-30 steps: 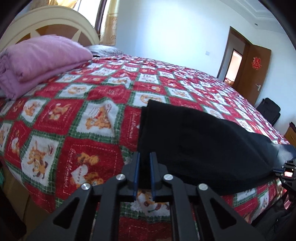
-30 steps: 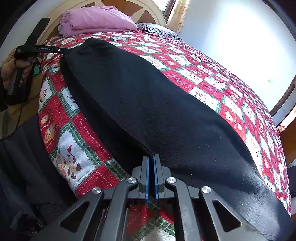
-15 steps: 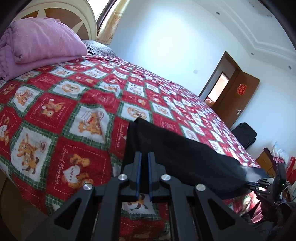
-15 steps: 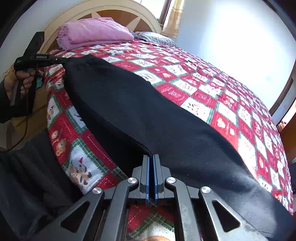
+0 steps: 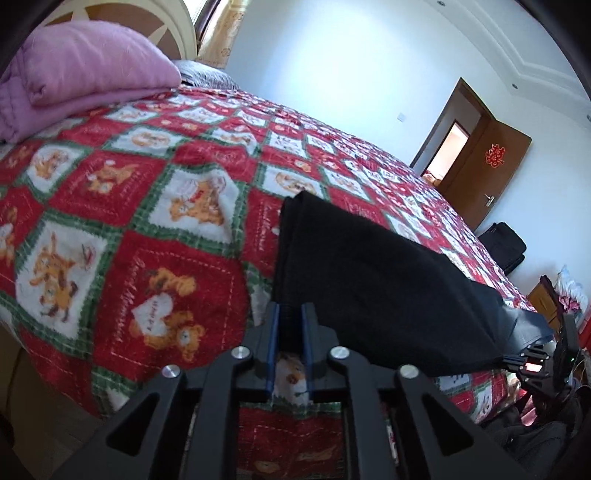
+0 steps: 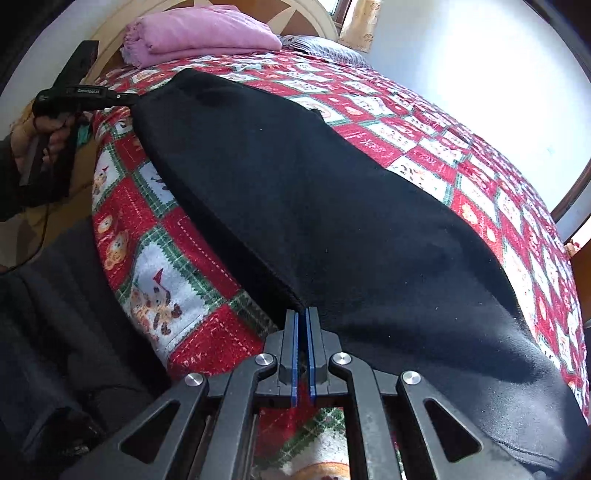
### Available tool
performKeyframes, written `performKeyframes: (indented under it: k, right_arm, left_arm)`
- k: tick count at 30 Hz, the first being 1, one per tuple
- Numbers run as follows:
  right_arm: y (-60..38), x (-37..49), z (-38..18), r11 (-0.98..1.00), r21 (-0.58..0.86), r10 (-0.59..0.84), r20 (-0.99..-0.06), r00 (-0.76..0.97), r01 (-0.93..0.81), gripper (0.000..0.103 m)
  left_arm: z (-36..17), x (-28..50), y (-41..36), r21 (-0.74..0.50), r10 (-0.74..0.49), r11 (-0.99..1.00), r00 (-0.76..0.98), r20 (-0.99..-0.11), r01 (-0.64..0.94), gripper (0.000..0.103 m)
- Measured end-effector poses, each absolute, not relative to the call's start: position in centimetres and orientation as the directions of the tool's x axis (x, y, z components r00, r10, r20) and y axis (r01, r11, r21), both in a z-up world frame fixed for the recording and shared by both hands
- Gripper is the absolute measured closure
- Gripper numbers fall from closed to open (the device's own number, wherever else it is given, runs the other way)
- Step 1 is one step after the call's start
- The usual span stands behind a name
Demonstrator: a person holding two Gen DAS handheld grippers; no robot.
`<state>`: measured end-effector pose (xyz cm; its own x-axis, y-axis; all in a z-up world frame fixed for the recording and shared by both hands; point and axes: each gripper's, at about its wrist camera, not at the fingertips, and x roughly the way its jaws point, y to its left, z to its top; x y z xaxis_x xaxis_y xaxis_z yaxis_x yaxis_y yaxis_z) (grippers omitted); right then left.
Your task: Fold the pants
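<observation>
**Black pants held at both ends over the patterned bed**

The left wrist view takes in the far side of the room: a brown door (image 5: 491, 173) standing open with a red ornament on it, a black bag (image 5: 506, 243) on the floor beside the bed, and the right gripper (image 5: 532, 363) small at the right edge, holding the far end of the pants (image 5: 369, 280). The right wrist view shows instead the full length of the pants (image 6: 314, 206) stretched along the near edge of the red quilt (image 6: 461, 155), plus the left gripper (image 6: 122, 98) at the far corner and the hand (image 6: 44, 136) around its handle. Both views catch the folded pink blanket (image 5: 81, 70) by the headboard (image 6: 110, 33).

The left gripper (image 5: 290, 332) has its blue-edged jaws narrowly apart, black cloth pinched between them at the pants' corner. The right gripper (image 6: 303, 332) has its jaws almost together, clamping the edge of the pants.
</observation>
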<state>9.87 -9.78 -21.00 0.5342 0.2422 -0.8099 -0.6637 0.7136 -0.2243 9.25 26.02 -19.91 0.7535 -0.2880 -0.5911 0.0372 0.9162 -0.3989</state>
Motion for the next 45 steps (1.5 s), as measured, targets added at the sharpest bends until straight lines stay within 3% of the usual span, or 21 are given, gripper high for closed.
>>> performKeyframes:
  k: [2,4,5,6,7,12,17,22,30,31,32,36,41,42,44,45]
  right_arm:
    - [-10.3,9.9,-20.6,0.720,-0.209,0.254,-0.808,0.531,-0.662,0.082]
    - [-11.3,9.9,-19.6,0.733,-0.165,0.291,-0.801,0.524,-0.660,0.063]
    - [-11.8,10.0,-19.0,0.737,-0.146,0.312,-0.793,0.524,-0.660,0.059]
    - [-12.1,10.3,-18.4,0.743,-0.130,0.328,-0.784,0.527,-0.656,0.059]
    - [-12.4,10.7,-17.8,0.751,-0.119,0.336,-0.777,0.532,-0.649,0.059]
    - [-12.4,14.3,-15.3,0.789,-0.095,0.350,-0.742,0.571,-0.607,0.059]
    - [-9.5,21.6,-14.4,0.812,0.096,0.440,-0.748,0.496,-0.576,0.059]
    - [-6.4,28.6,-15.5,0.820,0.329,0.533,-0.737,0.415,-0.469,0.059]
    - [-3.1,33.0,-20.5,0.757,0.572,0.642,-0.741,0.197,-0.316,0.060]
    - [-2.8,32.8,-20.6,0.751,0.576,0.647,-0.738,0.189,-0.323,0.071]
    - [-2.5,32.6,-20.7,0.748,0.573,0.648,-0.740,0.181,-0.335,0.093]
    - [-2.0,32.3,-20.2,0.813,0.462,0.562,-0.781,0.272,-0.354,0.098]
    - [-2.5,32.3,-20.0,0.814,0.441,0.557,-0.778,0.291,-0.378,0.093]
    - [-2.9,31.8,-19.4,0.820,0.424,0.547,-0.780,0.305,-0.386,0.089]
    - [-4.7,30.4,-18.2,0.833,0.384,0.521,-0.787,0.331,-0.397,0.065]
    - [-6.6,29.4,-17.3,0.831,0.390,0.529,-0.776,0.345,-0.397,0.064]
  left_arm:
    - [-19.2,9.1,26.1,-0.349,-0.227,0.937,0.767,-0.600,0.005,0.087]
    - [-18.5,8.8,26.6,-0.324,-0.189,0.946,0.785,-0.590,-0.015,0.073]
    - [-17.9,8.5,26.8,-0.304,-0.152,0.952,0.799,-0.582,-0.041,0.066]
    - [-17.4,8.2,26.9,-0.288,-0.115,0.955,0.815,-0.568,-0.066,0.053]
    - [-17.1,7.9,27.0,-0.288,-0.104,0.955,0.826,-0.554,-0.072,0.049]
    - [-15.7,8.5,24.5,-0.291,-0.159,0.957,0.841,-0.517,0.002,0.049]
    - [-17.0,10.0,19.8,-0.278,-0.269,0.952,0.789,-0.552,0.130,0.048]
    - [-19.5,10.7,17.8,-0.267,-0.298,0.950,0.724,-0.622,0.162,0.048]
    - [-20.1,10.1,18.4,-0.310,-0.343,0.933,0.716,-0.608,0.184,0.048]
    - [-20.2,10.1,18.3,-0.310,-0.344,0.933,0.717,-0.606,0.186,0.048]
    - [-20.2,10.0,18.2,-0.307,-0.344,0.933,0.719,-0.604,0.188,0.048]
    - [-20.4,9.8,17.7,-0.278,-0.330,0.940,0.726,-0.604,0.197,0.047]
    - [-19.8,9.7,16.3,-0.201,-0.288,0.958,0.718,-0.633,0.207,0.038]
    - [-19.5,9.7,16.0,-0.192,-0.284,0.959,0.715,-0.638,0.209,0.037]
    - [-18.5,9.3,14.7,-0.174,-0.302,0.953,0.717,-0.628,0.248,0.037]
    - [-18.1,9.2,14.2,-0.167,-0.308,0.951,0.718,-0.624,0.262,0.037]
